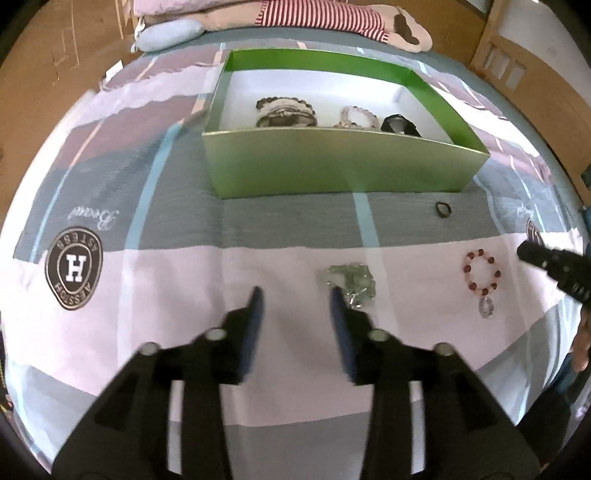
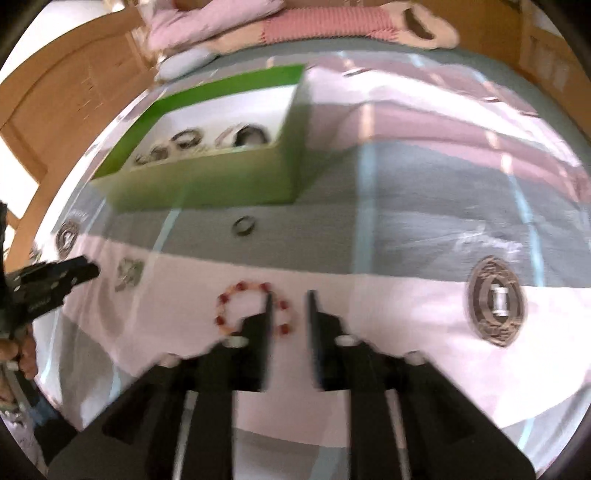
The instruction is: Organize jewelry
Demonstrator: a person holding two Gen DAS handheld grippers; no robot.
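Note:
A green box (image 1: 332, 166) stands on the bed and holds several bracelets (image 1: 286, 112) and a dark piece (image 1: 400, 125). On the sheet before it lie a dark ring (image 1: 443, 209), a pale green bracelet (image 1: 349, 282) and a red bead bracelet (image 1: 482, 273) with a clear pendant. My left gripper (image 1: 297, 295) is open and empty, its right finger beside the green bracelet. My right gripper (image 2: 290, 297) is open, its left finger over the red bead bracelet (image 2: 251, 310). The box (image 2: 207, 177), ring (image 2: 244, 226) and green bracelet (image 2: 129, 273) also show in the right wrist view.
The bed carries a patchwork sheet (image 1: 147, 295) with round logo badges (image 1: 74, 267). Pillows and a striped plush toy (image 1: 325, 18) lie at the head. Wooden bed frame (image 1: 535, 74) runs around the sides. The other gripper shows at each view's edge (image 1: 554, 266), (image 2: 48, 284).

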